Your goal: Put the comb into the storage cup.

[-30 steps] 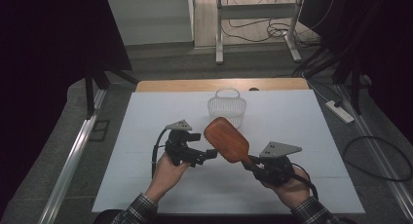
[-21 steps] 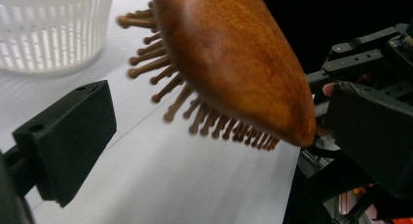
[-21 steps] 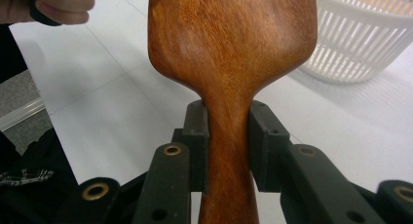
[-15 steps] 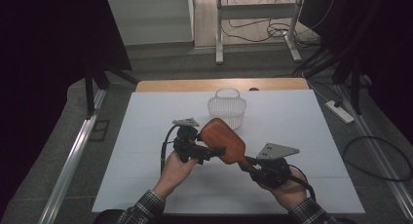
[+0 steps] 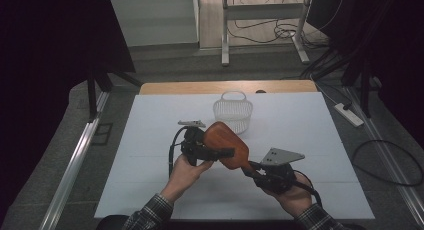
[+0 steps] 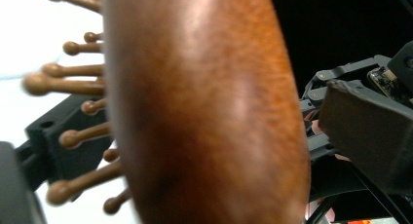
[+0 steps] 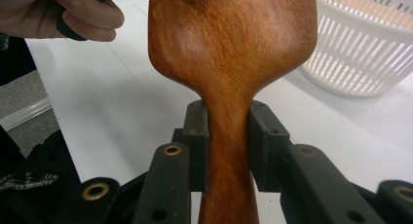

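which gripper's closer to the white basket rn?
Left. The left gripper sits at the wooden hairbrush's head, just in front of the white basket. The right gripper clamps the brush handle, farther back toward the person.

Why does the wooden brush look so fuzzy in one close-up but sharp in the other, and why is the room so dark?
In the left gripper view the hairbrush sits very close to the lens, so its back and pins blur; in the right gripper view its handle, clamped by the right gripper, shows crisp grain with the basket softer behind; in the high view light falls on the white table while the surroundings stay dim.
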The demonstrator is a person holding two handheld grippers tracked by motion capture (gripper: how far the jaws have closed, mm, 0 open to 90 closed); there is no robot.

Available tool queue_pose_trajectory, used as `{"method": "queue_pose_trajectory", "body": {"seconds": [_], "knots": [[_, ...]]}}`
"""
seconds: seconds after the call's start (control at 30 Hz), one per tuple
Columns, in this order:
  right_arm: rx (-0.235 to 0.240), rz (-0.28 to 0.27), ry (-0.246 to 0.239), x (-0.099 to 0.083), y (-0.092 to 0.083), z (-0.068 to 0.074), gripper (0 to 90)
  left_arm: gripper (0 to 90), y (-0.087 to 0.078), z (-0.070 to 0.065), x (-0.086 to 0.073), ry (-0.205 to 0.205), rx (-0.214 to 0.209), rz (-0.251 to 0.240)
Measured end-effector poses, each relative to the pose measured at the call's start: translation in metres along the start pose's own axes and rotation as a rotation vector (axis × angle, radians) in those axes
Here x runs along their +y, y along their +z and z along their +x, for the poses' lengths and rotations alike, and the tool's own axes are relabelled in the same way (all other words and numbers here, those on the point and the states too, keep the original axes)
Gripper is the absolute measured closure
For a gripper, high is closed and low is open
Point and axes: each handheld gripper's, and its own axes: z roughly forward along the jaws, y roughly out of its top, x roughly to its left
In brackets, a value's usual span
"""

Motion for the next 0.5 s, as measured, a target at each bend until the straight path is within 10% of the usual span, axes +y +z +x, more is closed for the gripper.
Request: {"method": "queue_pose_trajectory", "body": {"seconds": [0.5], "knots": [[0.009,0.018,-0.016,-0.002,0.005,-0.001,72.4,46.0,-0.008,0.012,-0.003,-0.140,-0.183,-0.053]]}}
